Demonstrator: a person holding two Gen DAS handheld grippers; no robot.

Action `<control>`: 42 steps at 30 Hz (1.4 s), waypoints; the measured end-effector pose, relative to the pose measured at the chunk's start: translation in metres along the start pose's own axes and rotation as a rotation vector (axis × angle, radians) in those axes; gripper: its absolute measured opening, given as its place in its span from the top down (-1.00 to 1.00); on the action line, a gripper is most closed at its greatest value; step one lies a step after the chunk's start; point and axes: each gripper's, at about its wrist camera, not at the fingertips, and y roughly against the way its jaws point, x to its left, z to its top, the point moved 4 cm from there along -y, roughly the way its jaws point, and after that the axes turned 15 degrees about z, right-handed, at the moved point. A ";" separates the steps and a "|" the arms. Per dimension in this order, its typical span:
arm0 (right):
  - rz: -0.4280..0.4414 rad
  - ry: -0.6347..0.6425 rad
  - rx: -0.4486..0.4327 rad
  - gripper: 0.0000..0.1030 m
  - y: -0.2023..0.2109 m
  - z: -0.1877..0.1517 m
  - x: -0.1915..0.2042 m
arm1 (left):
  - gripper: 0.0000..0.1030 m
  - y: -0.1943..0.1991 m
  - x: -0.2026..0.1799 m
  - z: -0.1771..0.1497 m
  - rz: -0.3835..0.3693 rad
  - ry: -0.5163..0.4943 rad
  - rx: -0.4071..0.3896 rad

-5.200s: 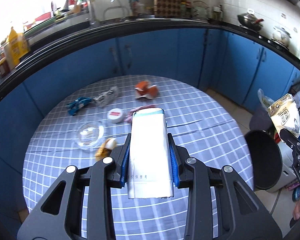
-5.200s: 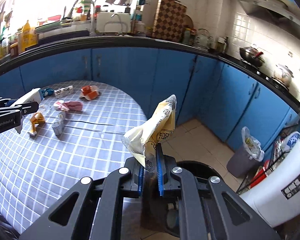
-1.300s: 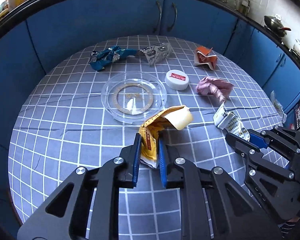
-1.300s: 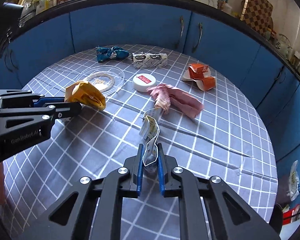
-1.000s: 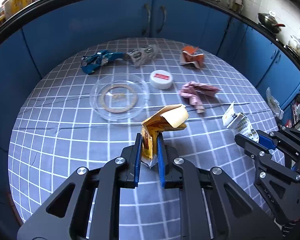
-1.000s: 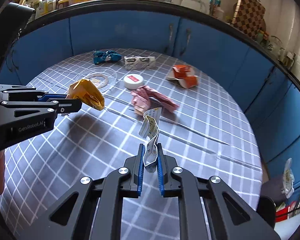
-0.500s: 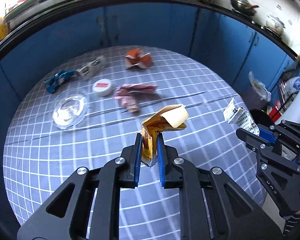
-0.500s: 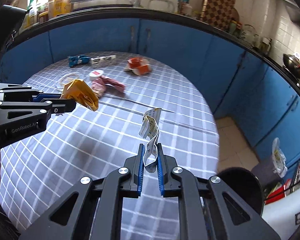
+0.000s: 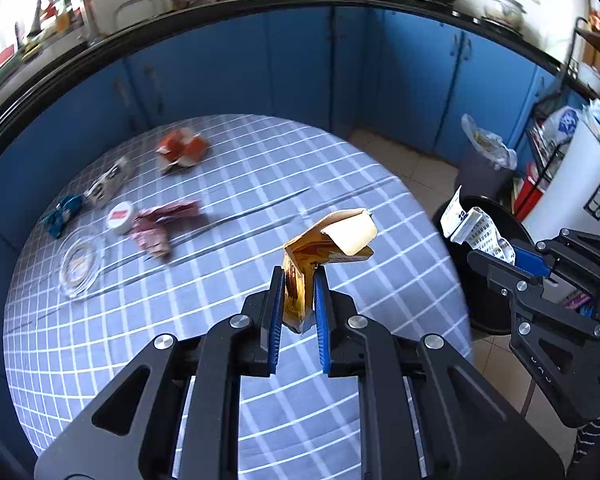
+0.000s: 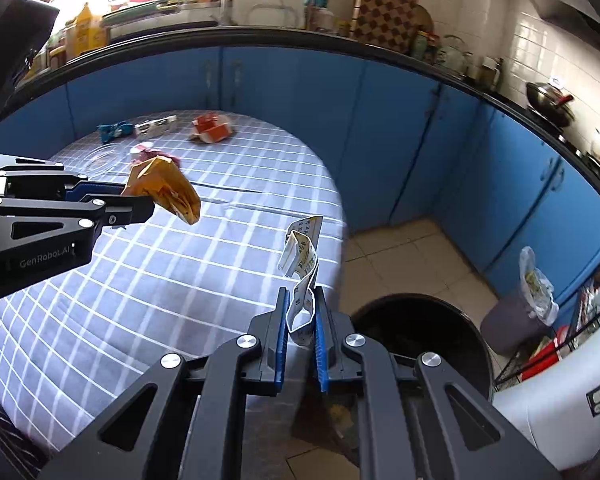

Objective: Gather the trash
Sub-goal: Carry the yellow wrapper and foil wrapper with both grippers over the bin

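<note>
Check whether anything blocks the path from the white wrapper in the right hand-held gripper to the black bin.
Nothing visible does. The right hand-held gripper holds the white wrapper beside the open black bin, with only bare floor tiles between them.

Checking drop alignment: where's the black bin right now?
The black bin stands on the floor off the table's right edge, low right in the right wrist view, just beyond the right gripper holding the white printed wrapper.
</note>
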 end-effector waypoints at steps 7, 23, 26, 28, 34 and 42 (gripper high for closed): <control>-0.037 -0.053 -0.014 0.77 0.014 -0.018 -0.036 | 0.70 0.006 -0.053 0.014 -0.032 -0.083 -0.030; -0.082 -0.180 -0.043 0.77 0.024 -0.050 -0.100 | 0.70 -0.001 -0.138 0.038 -0.078 -0.211 -0.058; -0.087 -0.192 -0.044 0.77 0.024 -0.054 -0.107 | 0.70 -0.003 -0.151 0.041 -0.084 -0.228 -0.060; -0.091 -0.202 -0.045 0.77 0.025 -0.057 -0.111 | 0.70 -0.005 -0.158 0.043 -0.088 -0.237 -0.056; -0.108 -0.240 -0.055 0.77 0.029 -0.065 -0.128 | 0.70 -0.011 -0.173 0.048 -0.098 -0.254 -0.047; -0.117 -0.275 -0.057 0.77 0.029 -0.073 -0.141 | 0.67 -0.016 -0.180 0.052 -0.104 -0.249 -0.041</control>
